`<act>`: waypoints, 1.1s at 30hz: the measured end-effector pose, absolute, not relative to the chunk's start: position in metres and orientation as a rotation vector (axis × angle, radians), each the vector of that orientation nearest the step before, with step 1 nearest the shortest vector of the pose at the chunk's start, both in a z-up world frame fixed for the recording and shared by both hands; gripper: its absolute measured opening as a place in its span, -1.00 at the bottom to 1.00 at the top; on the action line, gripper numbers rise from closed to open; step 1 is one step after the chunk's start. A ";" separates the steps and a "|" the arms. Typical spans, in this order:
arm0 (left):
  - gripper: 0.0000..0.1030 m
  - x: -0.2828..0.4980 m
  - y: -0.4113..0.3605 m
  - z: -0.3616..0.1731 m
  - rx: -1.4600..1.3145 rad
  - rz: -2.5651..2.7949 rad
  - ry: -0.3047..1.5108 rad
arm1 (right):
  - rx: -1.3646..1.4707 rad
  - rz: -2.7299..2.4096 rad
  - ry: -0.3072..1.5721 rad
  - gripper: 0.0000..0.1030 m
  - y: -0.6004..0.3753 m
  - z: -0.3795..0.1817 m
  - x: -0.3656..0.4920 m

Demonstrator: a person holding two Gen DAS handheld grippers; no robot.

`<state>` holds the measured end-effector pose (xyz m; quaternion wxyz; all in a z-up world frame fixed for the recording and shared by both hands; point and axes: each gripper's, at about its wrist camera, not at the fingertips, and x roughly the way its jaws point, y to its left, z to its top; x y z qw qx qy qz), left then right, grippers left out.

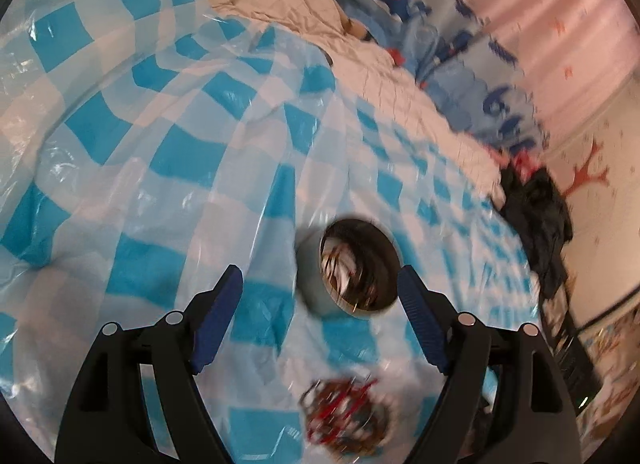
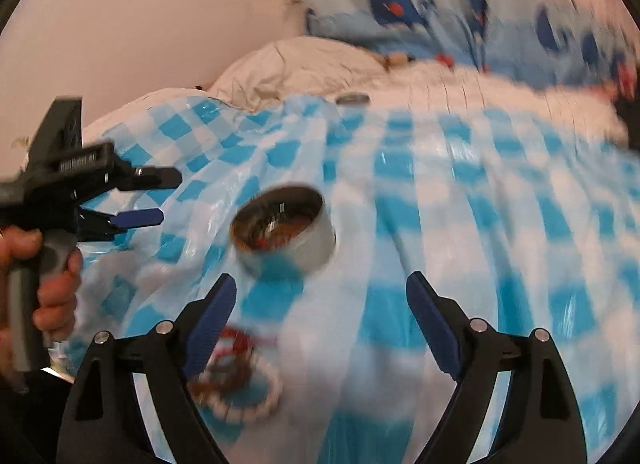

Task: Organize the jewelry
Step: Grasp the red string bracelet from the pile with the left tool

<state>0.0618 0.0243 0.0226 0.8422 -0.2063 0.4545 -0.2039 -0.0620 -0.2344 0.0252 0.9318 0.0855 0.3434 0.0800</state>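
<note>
Both claws are standing wide and empty as we are working over the checked plastic sheet [image 1: 168,151] spread on the bed: our left gripper [image 1: 320,316] is gaping with nothing between its blue pads [image 1: 218,316], and our right gripper [image 2: 320,328] is spread the same way, pressing on nothing. We are seeing the round tin [image 1: 352,268] lying just past the left claw's tips, at about one o'clock from them, with a dark jumble inside that looks like jewelry, though blur is hiding the detail. A loose heap of beads and bracelets [image 1: 344,412] is resting on the sheet at six o'clock from the tin, low between the left fingers. We are judging ourselves to be between picks, gathering pieces into the tin. Next we are needing to lower one claw over the heap [image 2: 236,380], close gently on a strand, and carry it to the tin [image 2: 284,223] without dragging the slippery sheet.
</note>
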 end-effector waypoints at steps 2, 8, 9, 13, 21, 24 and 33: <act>0.47 0.050 0.019 0.019 -0.384 -0.461 0.977 | 0.254 0.180 0.723 0.62 -0.242 0.021 -0.072; 0.47 0.016 -0.004 0.010 -0.244 -0.565 1.001 | 0.330 0.156 0.691 0.62 -0.246 0.022 -0.078; 0.47 0.013 -0.006 0.011 -0.225 -0.575 0.993 | 0.343 0.151 0.685 0.62 -0.248 0.022 -0.078; 0.47 -0.001 -0.017 0.013 -0.148 -0.660 0.955 | 0.410 0.143 0.681 0.62 -0.260 0.021 -0.077; 0.33 -0.024 -0.034 -0.002 0.061 -0.706 0.917 | 0.508 0.164 0.716 0.62 -0.270 0.013 -0.072; 0.00 -0.020 -0.032 -0.011 0.051 -0.701 0.945 | 0.496 0.176 0.715 0.62 -0.266 0.014 -0.073; -0.83 -0.020 -0.036 -0.016 0.091 -0.715 0.967 | 0.489 0.182 0.721 0.62 -0.263 0.013 -0.072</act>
